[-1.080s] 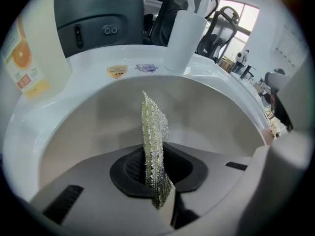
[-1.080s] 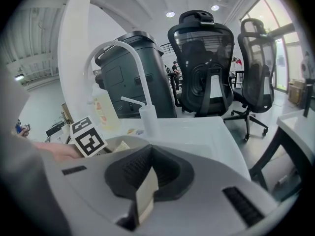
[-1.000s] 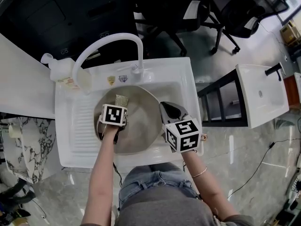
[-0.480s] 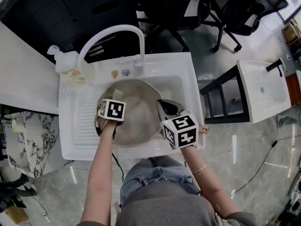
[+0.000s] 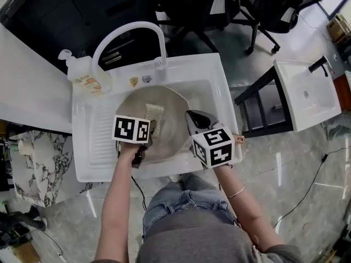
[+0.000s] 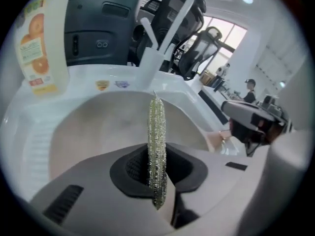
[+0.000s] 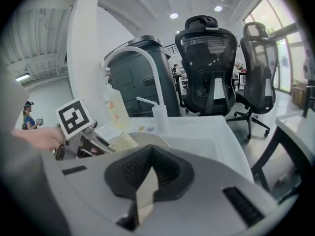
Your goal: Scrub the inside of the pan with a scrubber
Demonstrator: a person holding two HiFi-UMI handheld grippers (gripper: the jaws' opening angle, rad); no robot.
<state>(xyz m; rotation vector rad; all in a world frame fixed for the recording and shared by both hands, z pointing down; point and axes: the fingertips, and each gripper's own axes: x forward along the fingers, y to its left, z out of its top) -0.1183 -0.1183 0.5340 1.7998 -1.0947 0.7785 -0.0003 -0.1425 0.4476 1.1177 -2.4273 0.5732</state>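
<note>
A round beige-grey pan [image 5: 171, 126] lies in the white sink [image 5: 218, 95]. My left gripper [image 5: 149, 131] reaches over the pan's near left side and is shut on a flat, glittery yellow-green scrubber [image 5: 154, 113] that rests against the pan's inside. In the left gripper view the scrubber [image 6: 157, 141] stands edge-on between the jaws, with the pan's inside [image 6: 93, 127] beyond it. My right gripper [image 5: 193, 120] is shut on the pan's right rim, and that thin rim edge [image 7: 146, 190] shows between its jaws. The left gripper [image 7: 80, 140] and scrubber [image 7: 123, 142] also show in the right gripper view.
A curved white tap [image 5: 127, 37] arches over the back of the sink. A soap bottle with an orange label [image 5: 88, 80] stands at the sink's back left corner. A ribbed draining board [image 5: 96, 138] lies left of the basin. Office chairs [image 5: 241, 7] and another white basin [image 5: 304, 95] stand beyond.
The left gripper has swung the scrubber from the pan's far left side rightward toward its middle. The right gripper has kept its hold on the rim.
</note>
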